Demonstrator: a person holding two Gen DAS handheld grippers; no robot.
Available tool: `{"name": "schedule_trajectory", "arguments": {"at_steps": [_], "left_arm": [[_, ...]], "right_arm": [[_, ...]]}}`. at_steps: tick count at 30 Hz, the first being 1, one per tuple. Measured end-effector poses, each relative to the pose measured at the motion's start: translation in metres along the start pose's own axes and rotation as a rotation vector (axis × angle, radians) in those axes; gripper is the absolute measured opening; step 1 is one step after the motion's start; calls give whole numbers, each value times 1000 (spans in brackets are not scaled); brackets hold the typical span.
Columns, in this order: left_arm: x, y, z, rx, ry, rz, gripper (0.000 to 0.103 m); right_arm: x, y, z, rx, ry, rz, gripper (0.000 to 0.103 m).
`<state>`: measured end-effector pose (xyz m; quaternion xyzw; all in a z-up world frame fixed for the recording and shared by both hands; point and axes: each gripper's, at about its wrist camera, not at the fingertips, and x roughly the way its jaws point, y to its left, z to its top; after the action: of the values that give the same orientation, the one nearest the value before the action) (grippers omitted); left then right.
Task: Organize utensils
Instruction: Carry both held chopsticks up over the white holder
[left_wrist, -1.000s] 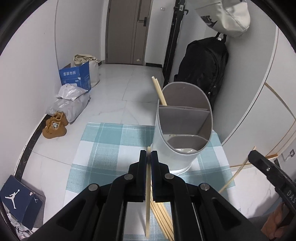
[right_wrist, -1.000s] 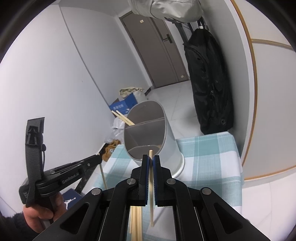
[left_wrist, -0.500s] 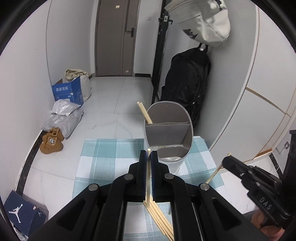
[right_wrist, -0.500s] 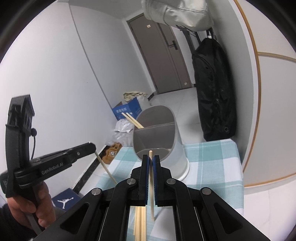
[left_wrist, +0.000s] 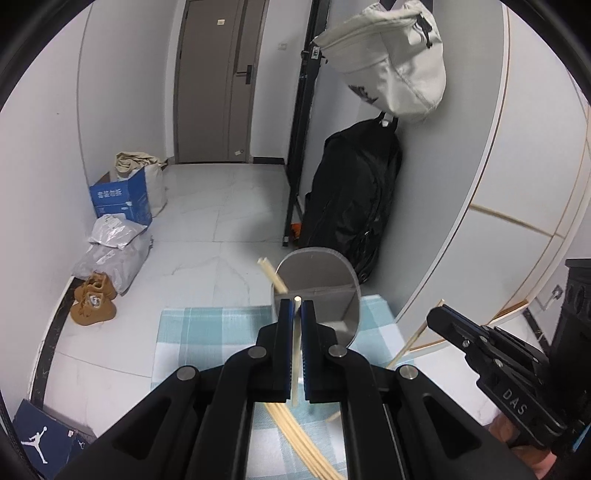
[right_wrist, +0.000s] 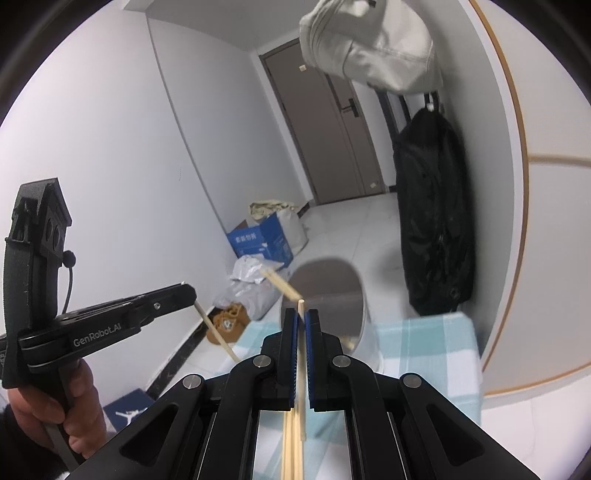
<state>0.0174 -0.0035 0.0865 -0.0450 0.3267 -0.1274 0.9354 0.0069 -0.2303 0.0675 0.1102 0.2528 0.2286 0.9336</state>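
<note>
My left gripper (left_wrist: 295, 304) is shut on a single wooden chopstick (left_wrist: 294, 354) that runs up between its pads and hangs above the table. My right gripper (right_wrist: 301, 314) is likewise shut on a chopstick (right_wrist: 302, 354). Just beyond both tips stands the grey oval utensil holder (left_wrist: 317, 258), with a pair of chopsticks (left_wrist: 272, 275) leaning out of its far left section. Several loose chopsticks (left_wrist: 295, 432) lie on the cloth below the jaws. In the right wrist view the left gripper (right_wrist: 190, 291) shows at the left, a chopstick (right_wrist: 216, 332) slanting down from it.
A blue-and-white check cloth (left_wrist: 207, 332) covers the small table. Behind the holder a black bag (left_wrist: 354, 192) hangs against the wall under a white bag (left_wrist: 399, 66). On the floor to the left are a blue box (left_wrist: 122, 199), grey parcels and brown shoes (left_wrist: 92, 304).
Both grippers have risen with their chopsticks still clamped. The holder and cloth now sit lower and smaller in both views, and more of the room's upper part shows.
</note>
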Motion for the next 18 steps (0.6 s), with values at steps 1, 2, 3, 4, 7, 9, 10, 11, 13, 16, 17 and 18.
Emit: {"name": "schedule_trajectory", "arguments": {"at_steps": [1,2,3,4,7,9,10,11,13,16,17,18], "left_arm": [[-2,1,8,-3,-2,1,0],[-2,1,13,-6,-1,-3,0],[-3,1,18,-9,-2,-7,0],[-4,0,24,-13,-4,-10,0],[-7,-1,45,-18,-15,-31,0],[-8,-2,54,-19,-25,-38,0],[-8,-1,60,-20,-31,-40,0],[-8,-1,67,-23,-37,-43,0],[-7,0,78,-29,-48,-49,0],[-4,1,93,-37,-72,-49,0],[-2,2,95,-41,-76,-53,0],[0,3,98,-47,-79,-60,0]], "right_arm": [[-1,0,8,2,-3,0,3],[-3,0,14,4,-6,-1,3],[-4,0,23,5,-8,-3,3],[-5,0,32,4,-13,-4,3],[-5,1,56,-3,-28,-13,3],[-4,1,69,-6,-37,-13,3],[-2,2,78,-10,-41,-14,3],[0,2,86,-15,-43,-16,3],[4,4,96,-27,-46,-17,3],[14,6,118,-57,-50,-22,3],[17,7,124,-68,-51,-23,3],[20,8,127,-76,-52,-24,3]]}}
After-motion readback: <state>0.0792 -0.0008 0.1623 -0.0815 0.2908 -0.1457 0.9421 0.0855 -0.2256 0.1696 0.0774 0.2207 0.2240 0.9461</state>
